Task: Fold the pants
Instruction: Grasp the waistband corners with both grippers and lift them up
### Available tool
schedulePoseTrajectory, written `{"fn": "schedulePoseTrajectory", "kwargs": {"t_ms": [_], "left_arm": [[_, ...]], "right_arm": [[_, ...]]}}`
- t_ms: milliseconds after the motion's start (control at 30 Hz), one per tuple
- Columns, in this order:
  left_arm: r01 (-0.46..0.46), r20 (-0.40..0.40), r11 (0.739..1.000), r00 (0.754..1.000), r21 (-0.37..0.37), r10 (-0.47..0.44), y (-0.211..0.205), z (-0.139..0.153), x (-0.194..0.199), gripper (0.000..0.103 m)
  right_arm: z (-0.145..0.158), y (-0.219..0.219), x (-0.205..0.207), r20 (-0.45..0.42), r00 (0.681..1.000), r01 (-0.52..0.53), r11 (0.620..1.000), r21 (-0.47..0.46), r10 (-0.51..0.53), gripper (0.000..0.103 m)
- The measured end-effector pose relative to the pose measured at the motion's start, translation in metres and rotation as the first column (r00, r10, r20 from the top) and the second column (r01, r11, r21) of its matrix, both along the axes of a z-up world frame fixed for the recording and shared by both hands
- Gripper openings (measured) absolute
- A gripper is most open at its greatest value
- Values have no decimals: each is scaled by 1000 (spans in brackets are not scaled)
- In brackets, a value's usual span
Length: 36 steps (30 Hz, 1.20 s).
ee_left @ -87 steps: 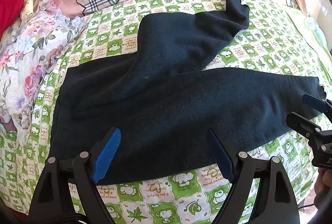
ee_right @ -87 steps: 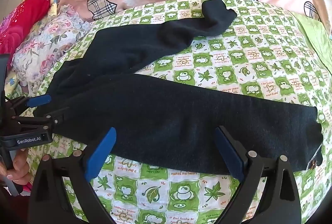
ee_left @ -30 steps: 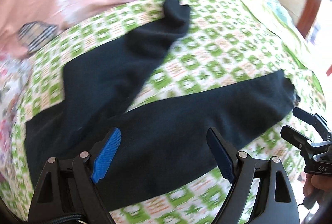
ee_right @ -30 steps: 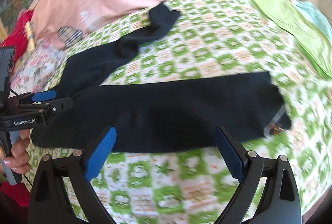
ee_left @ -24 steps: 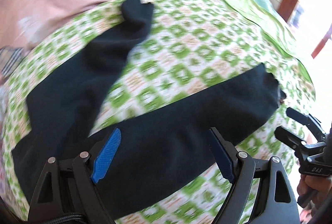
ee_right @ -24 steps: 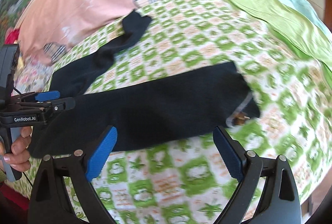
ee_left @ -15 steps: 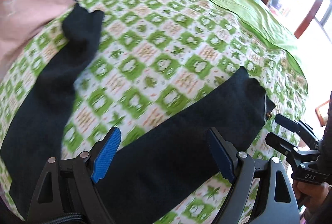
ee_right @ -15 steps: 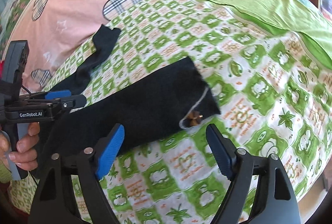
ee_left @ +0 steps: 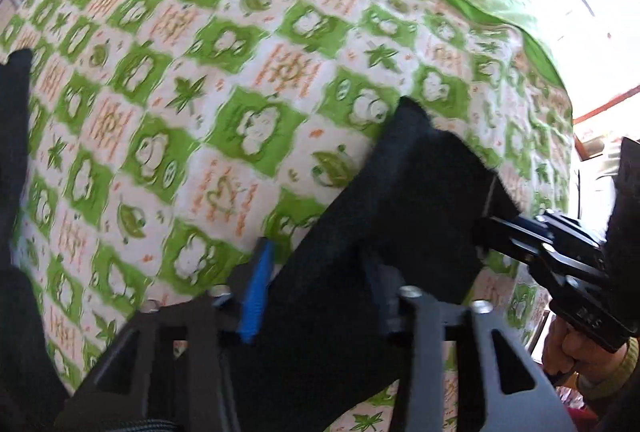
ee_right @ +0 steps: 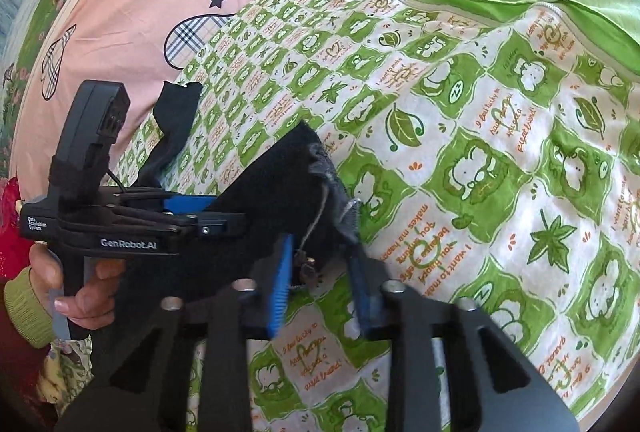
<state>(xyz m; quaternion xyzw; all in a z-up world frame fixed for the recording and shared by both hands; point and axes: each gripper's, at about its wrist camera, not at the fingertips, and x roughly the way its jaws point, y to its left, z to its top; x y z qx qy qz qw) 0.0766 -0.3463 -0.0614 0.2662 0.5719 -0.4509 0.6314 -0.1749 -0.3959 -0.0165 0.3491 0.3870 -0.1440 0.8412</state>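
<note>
Left wrist view: your left gripper (ee_left: 316, 276), jaws having just closed, pinches the black pants (ee_left: 404, 200) along one edge of the near leg, cloth bunched between the blue pads. Right gripper (ee_right: 320, 272), jaws also just closed, clamps the hem end of that leg, where a loose thread and small tag hang; it shows to the left gripper's right as the black tool (ee_left: 552, 248) biting the hem corner. The leg lies on the green patterned quilt (ee_right: 500, 160), its end ahead of both tongs. The other leg (ee_right: 176, 116) lies beyond the left tool. Holding two points of one leg likely lets you carry it over flat.
</note>
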Motion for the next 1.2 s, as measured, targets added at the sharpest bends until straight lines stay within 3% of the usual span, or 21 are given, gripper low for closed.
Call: {"fn": "schedulePoseTrajectory", "kwargs": {"t_ms": [100,300,433,500,567,633,667,733,933,1033,1100,1200], "left_arm": [[22,15,999,1000,-28,-22,-11,8,-6,5],[-18,43,995,999,-102,22,-26,31,2,4],[-83,45,995,995,-64,86,-32,18,5,6],[-126,23,991,992,-46,127,-31,10,8,16],[-162,17,985,986,-64,164,-23,15,11,22],[-206,23,973,978,-105,209,-7,30,17,33],[-222,31,968,973,-116,227,0,36,19,40],[-269,55,952,959,-146,280,22,53,26,46],[-431,73,885,891,-176,449,115,87,64,47],[-517,104,843,839,-151,533,156,91,82,50],[-572,116,808,801,-142,587,182,90,94,58],[-644,129,754,743,-131,657,220,90,113,59]], "right_arm": [[1,-3,2,13,1000,5,1000,-2,-5,9],[31,-24,11,67,997,34,997,-62,-30,8],[28,-34,29,-13,1000,5,994,-112,-7,8],[18,-36,36,-72,997,-2,996,-86,-4,10],[21,-33,38,-102,995,4,992,-122,-16,18],[34,-28,38,-93,995,6,982,-188,-23,43],[39,-27,38,-79,997,9,979,-202,-26,48],[50,-27,44,-44,999,2,979,-205,-11,52],[67,-16,102,14,993,-114,981,-155,118,52],[73,2,150,37,977,-203,969,-143,211,52],[76,10,176,45,964,-253,957,-143,261,52],[83,27,223,25,942,-327,931,-165,335,52]]}}
